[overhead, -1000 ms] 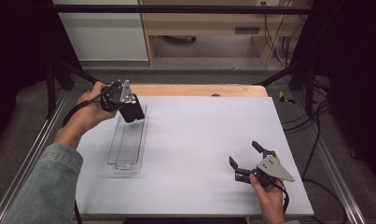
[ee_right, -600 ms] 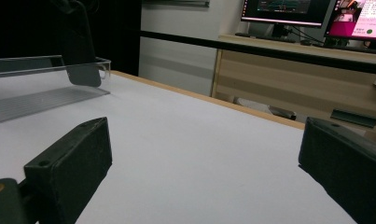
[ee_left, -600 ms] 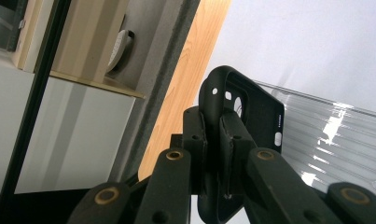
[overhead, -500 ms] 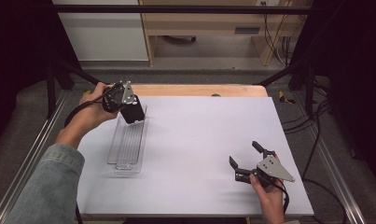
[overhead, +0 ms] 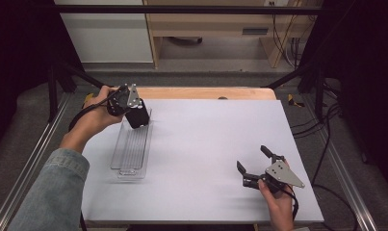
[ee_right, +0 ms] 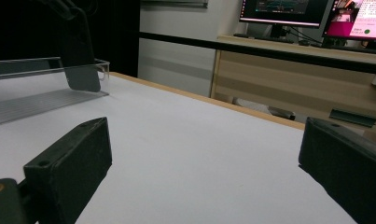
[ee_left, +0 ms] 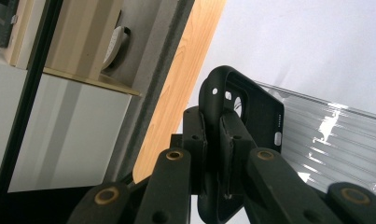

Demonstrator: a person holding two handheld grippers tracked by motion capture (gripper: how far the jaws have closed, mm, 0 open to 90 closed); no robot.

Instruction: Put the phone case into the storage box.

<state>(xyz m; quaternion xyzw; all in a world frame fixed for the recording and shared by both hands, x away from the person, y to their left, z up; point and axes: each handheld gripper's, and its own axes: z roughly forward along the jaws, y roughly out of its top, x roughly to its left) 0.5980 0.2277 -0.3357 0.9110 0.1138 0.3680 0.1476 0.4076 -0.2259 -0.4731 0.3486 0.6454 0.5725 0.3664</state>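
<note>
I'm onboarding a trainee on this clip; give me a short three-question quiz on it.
1. What does the left gripper hold?
2. True or false: the right gripper has its fingers spread with nothing between them.
3. The clear tray lies: A) by the table's left edge, B) at its middle, C) under the right gripper.

Key:
1. A black phone case, over the tray's far end.
2. True.
3. A.

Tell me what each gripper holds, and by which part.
The left gripper is shut on a black phone case, pinching one side wall, over the clear tray. The right gripper is open and holds nothing.
</note>
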